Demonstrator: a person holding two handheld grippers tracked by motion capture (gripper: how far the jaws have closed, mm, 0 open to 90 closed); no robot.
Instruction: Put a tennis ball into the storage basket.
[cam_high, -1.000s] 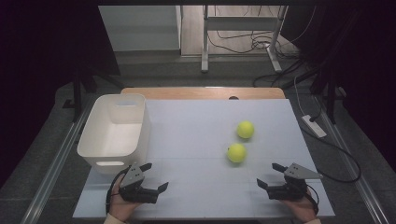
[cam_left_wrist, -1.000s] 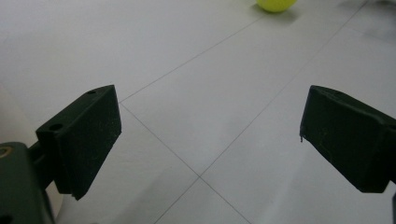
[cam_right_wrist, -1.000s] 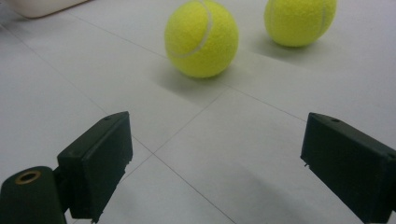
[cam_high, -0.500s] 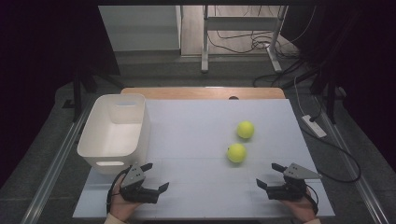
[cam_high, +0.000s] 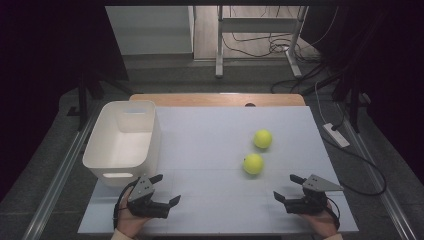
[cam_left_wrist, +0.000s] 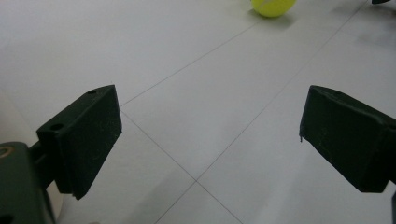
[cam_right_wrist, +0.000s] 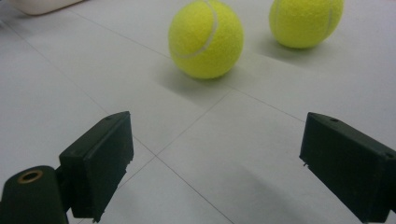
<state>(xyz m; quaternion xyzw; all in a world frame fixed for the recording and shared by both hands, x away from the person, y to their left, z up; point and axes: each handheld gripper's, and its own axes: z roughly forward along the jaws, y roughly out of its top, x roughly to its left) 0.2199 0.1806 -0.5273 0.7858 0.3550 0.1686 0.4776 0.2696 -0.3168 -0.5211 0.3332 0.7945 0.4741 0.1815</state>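
Landmark: white bin (cam_high: 122, 142), at table's (cam_high: 210, 135) left edge.
Right of bin: broad bare tabletop, open as far as the two balls.
Obstacles: near tennis ball (cam_high: 253, 163) and far tennis ball (cam_high: 262, 138), close together, well right of bin.
Left gripper (cam_high: 167, 190): just in front of bin, jaws wide apart, bare surface ahead.
Right gripper (cam_high: 288, 187): far right of bin, jaws wide apart, near ball straight ahead.

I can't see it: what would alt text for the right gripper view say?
Two yellow tennis balls, nearer ball and farther ball, lie apart on a white table, ahead of the open right gripper, whose black jaws hold nothing.
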